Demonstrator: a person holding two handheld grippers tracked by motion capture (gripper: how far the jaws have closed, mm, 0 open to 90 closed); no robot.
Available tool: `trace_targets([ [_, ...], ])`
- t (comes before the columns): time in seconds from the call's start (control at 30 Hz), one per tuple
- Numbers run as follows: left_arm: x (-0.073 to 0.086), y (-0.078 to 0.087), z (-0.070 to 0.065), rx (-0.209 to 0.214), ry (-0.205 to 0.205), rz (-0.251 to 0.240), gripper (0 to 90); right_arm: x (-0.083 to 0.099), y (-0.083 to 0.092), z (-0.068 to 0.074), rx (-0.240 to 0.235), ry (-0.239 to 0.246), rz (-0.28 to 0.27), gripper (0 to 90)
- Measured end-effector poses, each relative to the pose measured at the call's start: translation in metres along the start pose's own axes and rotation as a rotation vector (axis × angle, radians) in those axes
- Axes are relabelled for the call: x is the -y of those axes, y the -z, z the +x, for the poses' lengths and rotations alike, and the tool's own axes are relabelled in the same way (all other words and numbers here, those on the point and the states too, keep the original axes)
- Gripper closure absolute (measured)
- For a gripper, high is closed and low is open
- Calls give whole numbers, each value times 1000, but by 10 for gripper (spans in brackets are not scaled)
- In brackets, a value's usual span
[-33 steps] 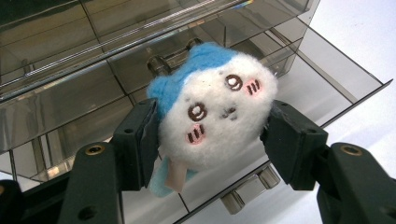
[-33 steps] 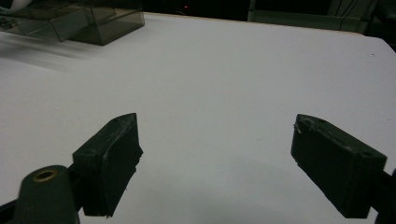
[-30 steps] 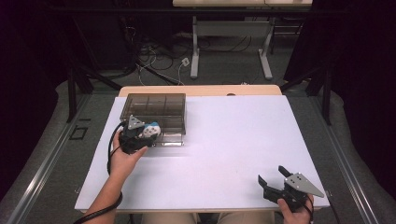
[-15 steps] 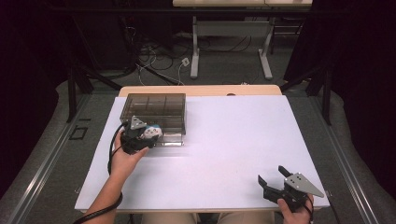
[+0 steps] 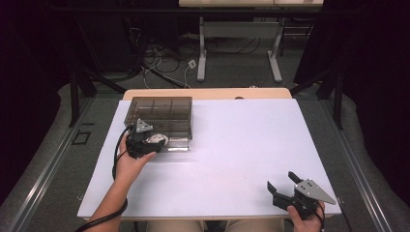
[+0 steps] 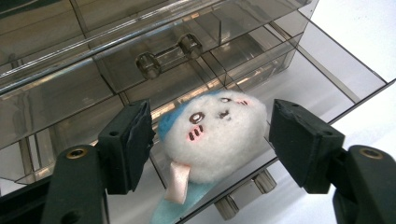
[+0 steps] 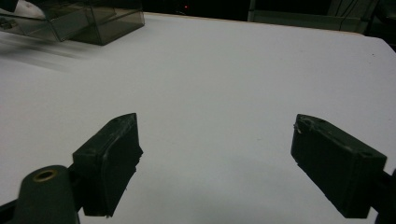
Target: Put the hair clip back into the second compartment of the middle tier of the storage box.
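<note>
Your left gripper [image 6: 210, 135] has just been opening: its jaws now stand a little clear of the plush toy [image 6: 217, 133] on both sides, the toy between them but no pad pressing on it. The toy is a round white ball with a small drawn face, pink cheeks and a blue back, and it lies in the pulled-out drawer [image 6: 299, 79] of the smoky clear drawer box [image 5: 162, 116], close to the drawer's front wall with its two clear knobs. A pink tag hangs from the toy toward you.

In the high view your left gripper [image 5: 155, 141] sits at the box's near edge, at the far left of the white table [image 5: 241, 145].

Your right gripper [image 5: 283, 186] hangs at the near right corner of the table, well apart from the box, jaws spread wide over bare tabletop with nothing between them.
</note>
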State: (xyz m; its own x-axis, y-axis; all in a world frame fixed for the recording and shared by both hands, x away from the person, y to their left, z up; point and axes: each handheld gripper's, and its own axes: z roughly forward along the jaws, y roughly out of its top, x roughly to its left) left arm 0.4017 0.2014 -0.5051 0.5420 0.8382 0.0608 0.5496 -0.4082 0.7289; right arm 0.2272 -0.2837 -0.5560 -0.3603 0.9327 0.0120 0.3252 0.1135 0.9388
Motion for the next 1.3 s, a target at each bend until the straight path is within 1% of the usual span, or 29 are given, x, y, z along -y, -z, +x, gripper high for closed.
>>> trace_targets([
  [0.13,0,0,0,-8,10,-20,285,0,0,0,-3,0,-3,149],
  [0.17,0,1,0,0,13,-19,281,0,0,0,-3,0,-3,149],
  [0.23,-1,2,0,0,16,-27,270,0,0,0,-2,1,-1,149],
  [0.27,-1,3,0,-2,16,-32,266,0,0,0,-2,1,-6,149],
  [0.33,-1,4,1,7,22,-47,248,0,0,0,-3,0,-1,149],
  [0.4,-2,6,0,3,30,-58,240,0,0,0,-2,1,-1,149],
  [0.53,-2,9,0,12,34,-83,211,0,0,0,-2,0,-1,149],
  [0.7,-3,14,-1,23,38,-102,174,0,0,0,-5,-1,-6,149],
  [0.83,-2,17,-2,33,49,-119,163,0,0,0,-6,-2,-7,149],
  [1.07,-1,22,-4,66,62,-146,150,0,0,0,-6,-2,-7,149],
  [1.17,0,25,-7,71,79,-158,143,0,0,0,-6,1,-8,149],
  [1.3,1,30,-11,75,82,-181,132,0,0,1,-6,1,-8,149],
])
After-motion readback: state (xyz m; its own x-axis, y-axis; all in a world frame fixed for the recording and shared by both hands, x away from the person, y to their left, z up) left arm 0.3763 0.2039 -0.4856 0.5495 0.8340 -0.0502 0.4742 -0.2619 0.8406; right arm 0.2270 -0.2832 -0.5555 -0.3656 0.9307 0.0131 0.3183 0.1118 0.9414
